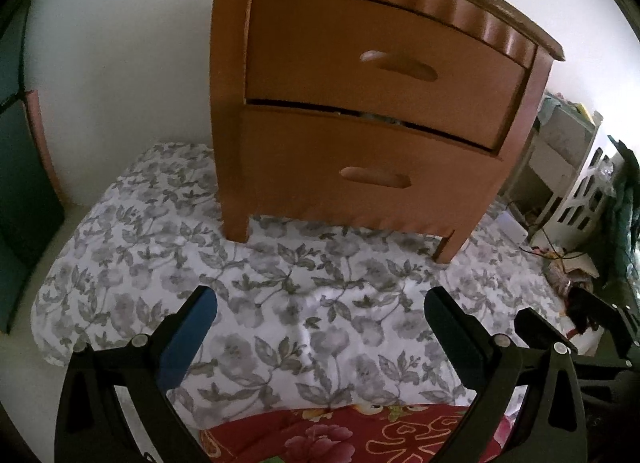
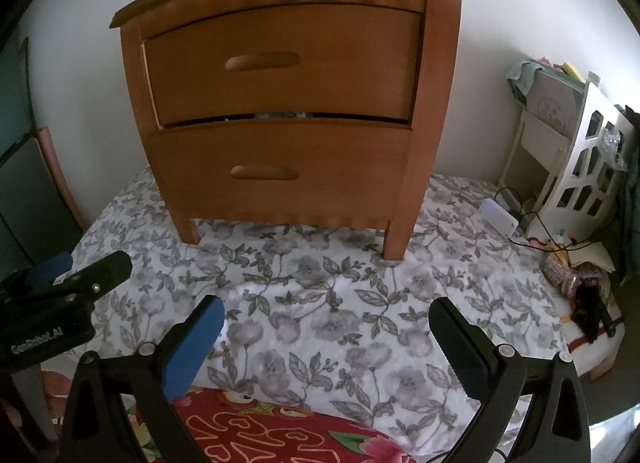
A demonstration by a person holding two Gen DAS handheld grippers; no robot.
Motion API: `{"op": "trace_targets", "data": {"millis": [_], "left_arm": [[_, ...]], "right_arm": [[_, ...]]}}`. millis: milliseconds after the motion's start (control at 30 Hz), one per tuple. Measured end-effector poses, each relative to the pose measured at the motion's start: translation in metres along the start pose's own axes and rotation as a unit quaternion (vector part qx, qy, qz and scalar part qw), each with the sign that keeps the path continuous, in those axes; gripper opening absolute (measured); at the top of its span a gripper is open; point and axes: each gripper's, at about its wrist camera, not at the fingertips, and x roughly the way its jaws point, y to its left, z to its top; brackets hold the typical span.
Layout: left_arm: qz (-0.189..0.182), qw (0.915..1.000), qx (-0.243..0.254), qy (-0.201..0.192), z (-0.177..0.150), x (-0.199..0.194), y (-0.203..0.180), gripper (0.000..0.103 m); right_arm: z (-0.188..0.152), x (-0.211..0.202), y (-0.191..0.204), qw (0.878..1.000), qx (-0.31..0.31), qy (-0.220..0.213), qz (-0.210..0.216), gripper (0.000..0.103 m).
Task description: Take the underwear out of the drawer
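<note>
- A wooden nightstand (image 2: 280,103) stands upright on a bed covered with a grey floral sheet (image 2: 320,303), its back near a white wall.
- It has two drawers stacked one over the other; each front runs long side to side and faces the cameras.
- The top drawer (image 2: 280,63) sits slightly forward, leaving a dark slit above the bottom drawer (image 2: 280,171); each has a long horizontal handle.
- A bit of greyish cloth (image 2: 280,115) shows in that slit; whether it is the underwear I cannot tell.
- The left claw (image 1: 320,327) hangs over the sheet, spread wide and holding nothing, pointing toward the nightstand.
- The right claw (image 2: 326,333) is likewise spread and holding nothing, aimed at the drawer fronts, well apart from them.
- A red flowered blanket (image 2: 280,431) lies at the near edge.
- A white shelf unit (image 2: 592,167) stands to the right.
</note>
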Motion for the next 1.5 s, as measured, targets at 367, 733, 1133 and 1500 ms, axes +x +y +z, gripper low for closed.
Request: {"op": "trace_targets", "data": {"millis": [367,733,1133,1500], "left_arm": [[-0.003,1.0000,0.005,0.003,-0.001,-0.004,-0.003,0.103],[0.008,0.9993,0.027,0.024,-0.001,0.000,-0.008,0.103],[0.035,0.9961,0.053,0.061,0.027,0.040,-0.010,0.103],[0.078,0.9795,0.181,0.042,0.117,0.092,-0.048,0.103]], "right_arm": [[0.000,-0.002,-0.001,1.000,0.001,-0.001,0.002,0.103],[-0.001,-0.004,-0.001,1.000,0.004,0.001,0.005,0.103],[-0.001,0.021,-0.020,0.999,0.020,0.025,0.007,0.103],[-0.005,0.050,-0.054,0.997,0.052,0.054,-0.010,0.103]]}}
